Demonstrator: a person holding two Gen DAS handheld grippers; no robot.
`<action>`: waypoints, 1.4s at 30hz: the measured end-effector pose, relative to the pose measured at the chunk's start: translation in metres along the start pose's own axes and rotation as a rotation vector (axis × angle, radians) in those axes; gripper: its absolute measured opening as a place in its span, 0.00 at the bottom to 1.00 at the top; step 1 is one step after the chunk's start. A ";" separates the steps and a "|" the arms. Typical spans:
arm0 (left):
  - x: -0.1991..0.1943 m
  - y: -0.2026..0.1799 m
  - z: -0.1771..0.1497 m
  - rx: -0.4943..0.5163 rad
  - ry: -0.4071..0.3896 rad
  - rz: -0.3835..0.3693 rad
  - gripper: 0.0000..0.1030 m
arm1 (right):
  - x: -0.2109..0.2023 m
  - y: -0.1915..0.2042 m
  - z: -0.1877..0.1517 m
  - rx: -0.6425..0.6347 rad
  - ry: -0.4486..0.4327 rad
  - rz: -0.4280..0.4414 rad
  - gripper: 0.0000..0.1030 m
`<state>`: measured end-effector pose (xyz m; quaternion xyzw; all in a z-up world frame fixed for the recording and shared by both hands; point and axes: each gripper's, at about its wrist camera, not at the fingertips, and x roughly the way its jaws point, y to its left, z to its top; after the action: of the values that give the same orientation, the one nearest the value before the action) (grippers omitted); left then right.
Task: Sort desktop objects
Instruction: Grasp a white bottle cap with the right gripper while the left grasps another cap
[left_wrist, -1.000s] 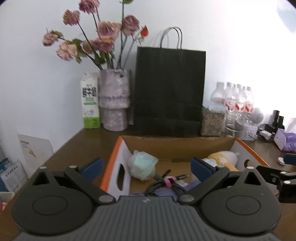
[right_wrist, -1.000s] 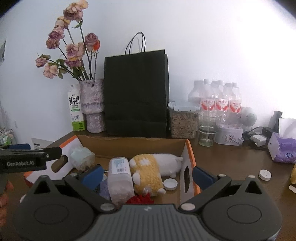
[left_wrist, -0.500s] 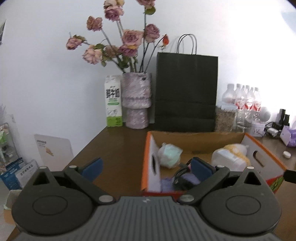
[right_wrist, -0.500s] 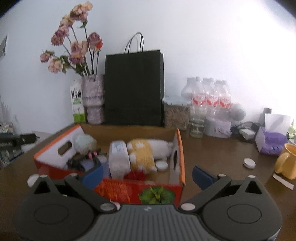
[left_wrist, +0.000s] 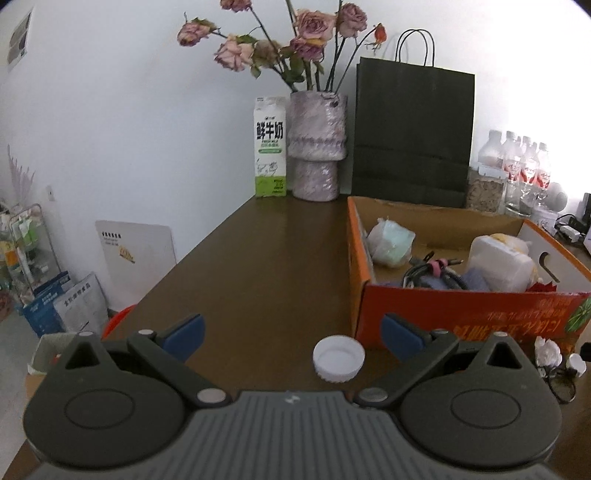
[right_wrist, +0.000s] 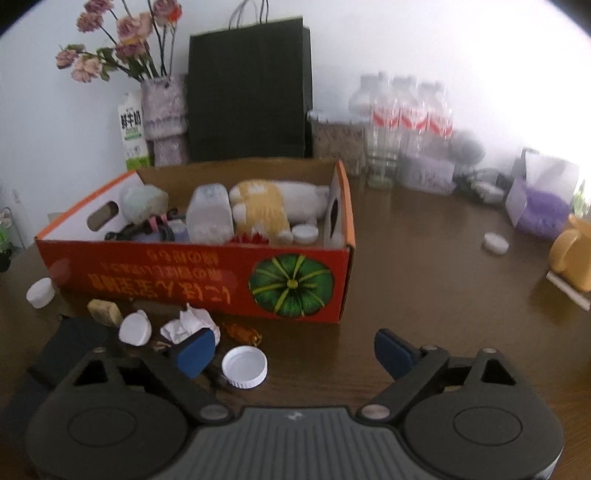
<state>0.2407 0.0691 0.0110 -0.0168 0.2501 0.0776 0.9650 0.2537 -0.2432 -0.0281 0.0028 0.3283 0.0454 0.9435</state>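
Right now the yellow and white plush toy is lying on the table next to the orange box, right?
Not quite. The plush toy is lying inside the orange box, not on the table beside it. The right wrist view shows it between the box's walls, next to a white container.
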 end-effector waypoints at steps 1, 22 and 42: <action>0.000 0.001 -0.001 -0.002 0.005 0.003 1.00 | 0.004 0.000 0.000 0.001 0.011 0.001 0.85; 0.016 -0.001 -0.011 0.008 0.066 -0.022 1.00 | 0.009 0.011 -0.009 -0.041 0.056 0.033 0.29; 0.057 -0.032 -0.009 0.119 0.123 -0.044 0.67 | 0.014 -0.001 -0.007 0.000 0.030 0.005 0.27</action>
<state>0.2911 0.0447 -0.0246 0.0303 0.3127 0.0405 0.9485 0.2607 -0.2428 -0.0421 0.0028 0.3425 0.0477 0.9383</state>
